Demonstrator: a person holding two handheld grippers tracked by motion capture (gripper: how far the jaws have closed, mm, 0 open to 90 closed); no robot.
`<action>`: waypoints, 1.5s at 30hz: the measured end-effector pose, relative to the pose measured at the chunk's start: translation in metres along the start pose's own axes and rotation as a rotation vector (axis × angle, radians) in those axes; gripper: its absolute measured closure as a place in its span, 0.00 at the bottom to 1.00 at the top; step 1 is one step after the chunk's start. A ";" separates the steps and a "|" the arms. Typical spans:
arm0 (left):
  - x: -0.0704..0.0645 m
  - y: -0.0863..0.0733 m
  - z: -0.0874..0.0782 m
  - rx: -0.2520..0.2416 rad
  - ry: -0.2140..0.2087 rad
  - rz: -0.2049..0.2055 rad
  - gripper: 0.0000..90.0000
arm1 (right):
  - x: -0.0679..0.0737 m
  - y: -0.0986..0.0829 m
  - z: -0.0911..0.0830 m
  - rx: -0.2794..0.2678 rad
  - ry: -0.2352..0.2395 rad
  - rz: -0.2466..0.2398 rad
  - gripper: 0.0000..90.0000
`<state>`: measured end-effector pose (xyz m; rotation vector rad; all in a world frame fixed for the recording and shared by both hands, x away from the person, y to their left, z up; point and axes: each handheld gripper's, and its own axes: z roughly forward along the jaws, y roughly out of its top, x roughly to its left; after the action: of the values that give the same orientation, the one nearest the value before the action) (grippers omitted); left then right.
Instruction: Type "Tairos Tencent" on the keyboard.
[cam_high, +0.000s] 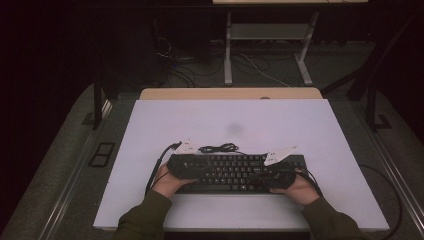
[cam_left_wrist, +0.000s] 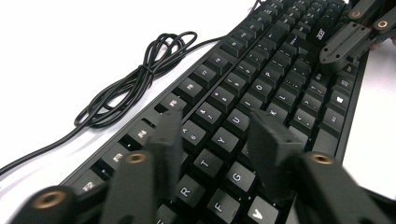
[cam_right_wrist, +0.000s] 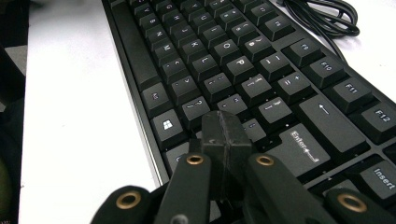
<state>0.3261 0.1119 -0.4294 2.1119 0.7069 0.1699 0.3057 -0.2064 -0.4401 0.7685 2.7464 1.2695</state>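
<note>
I see the black keyboard lying flat on the white table, in the lower middle of the high view, its long side running left to right; its black cable lies bundled in a loose coil on the table just behind the keyboard's back edge, a little left of centre.

My left gripper sits over the left end of the keyboard; in the left gripper view its two jaws stand apart, one rising at lower centre-left and the other at lower centre-right, with the T, Y and G keys showing in the gap between them; whether the jaw tips touch the keys I cannot tell, as they are blurred.

My right gripper is over the right part of the keyboard; in the right gripper view its jaws are pressed together with nothing between them, the joined tips low over the keys just left of the Enter key, near the bottom middle of the frame; in the left gripper view the same gripper shows at the upper right, over the far end of the keyboard.

In the high view both hands come in from the bottom edge in olive sleeves; the left hand rests at the keyboard's left end, the right hand at its lower right corner.
</note>
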 end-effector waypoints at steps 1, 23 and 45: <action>0.000 0.000 0.000 0.000 0.008 -0.001 0.53 | 0.000 0.000 0.000 0.001 0.000 0.000 1.00; -0.001 0.000 0.002 -0.027 0.017 -0.016 0.23 | 0.000 0.004 -0.006 -0.056 0.002 0.012 0.95; -0.001 -0.005 -0.004 -0.034 0.037 -0.028 0.25 | -0.006 0.008 -0.002 -0.130 -0.043 0.094 0.37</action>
<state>0.3216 0.1163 -0.4302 2.0701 0.7506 0.2046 0.3145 -0.2060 -0.4338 0.9118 2.5918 1.4148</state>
